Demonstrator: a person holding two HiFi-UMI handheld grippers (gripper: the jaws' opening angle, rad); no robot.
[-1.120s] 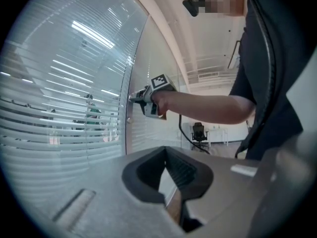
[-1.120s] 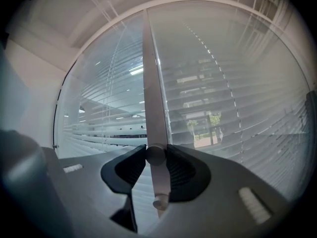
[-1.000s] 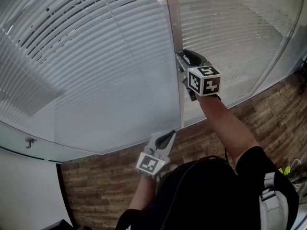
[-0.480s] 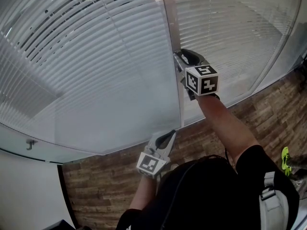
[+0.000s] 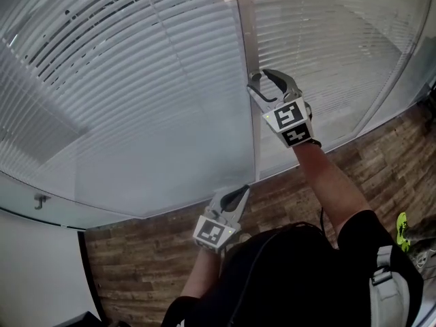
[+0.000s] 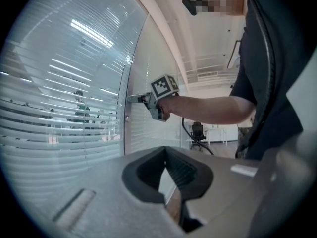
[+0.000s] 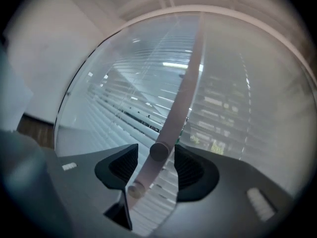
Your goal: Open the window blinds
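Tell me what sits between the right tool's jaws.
A round knob on the frame post, untouched as the right tool's jaws are opening; the right gripper view shows it.

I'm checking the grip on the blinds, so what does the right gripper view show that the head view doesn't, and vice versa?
Only the right gripper view: two round knobs on the post. One sits between the right gripper's opening jaws with neither pad touching it. The other is just below it in frame.
Only the head view: the left gripper held low, the wood floor and the person's arm.
Both: the blinds, the post and the right gripper.
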